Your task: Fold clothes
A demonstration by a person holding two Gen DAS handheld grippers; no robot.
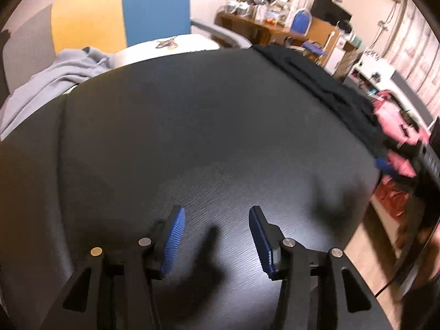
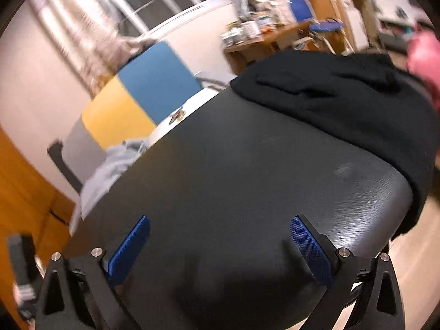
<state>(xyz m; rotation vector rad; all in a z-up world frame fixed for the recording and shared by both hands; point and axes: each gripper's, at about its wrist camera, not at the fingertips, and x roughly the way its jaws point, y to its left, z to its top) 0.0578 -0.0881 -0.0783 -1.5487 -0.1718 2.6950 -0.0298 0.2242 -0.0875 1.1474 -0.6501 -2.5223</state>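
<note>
Both grippers — left (image 1: pixel 216 243) and right (image 2: pixel 220 250) — hang released over the bare dark desk (image 1: pixel 192 137), black garment (image 2: pixel 343 104) heaped at its right edge, grey one (image 1: pixel 55 82) at its left.

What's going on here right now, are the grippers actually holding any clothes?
No. Both the left gripper and the right gripper are open and empty over the bare dark textured tabletop. A black crumpled garment lies along the table's far right edge, and a light grey garment lies at the far left corner. No folding has visibly begun.
</note>
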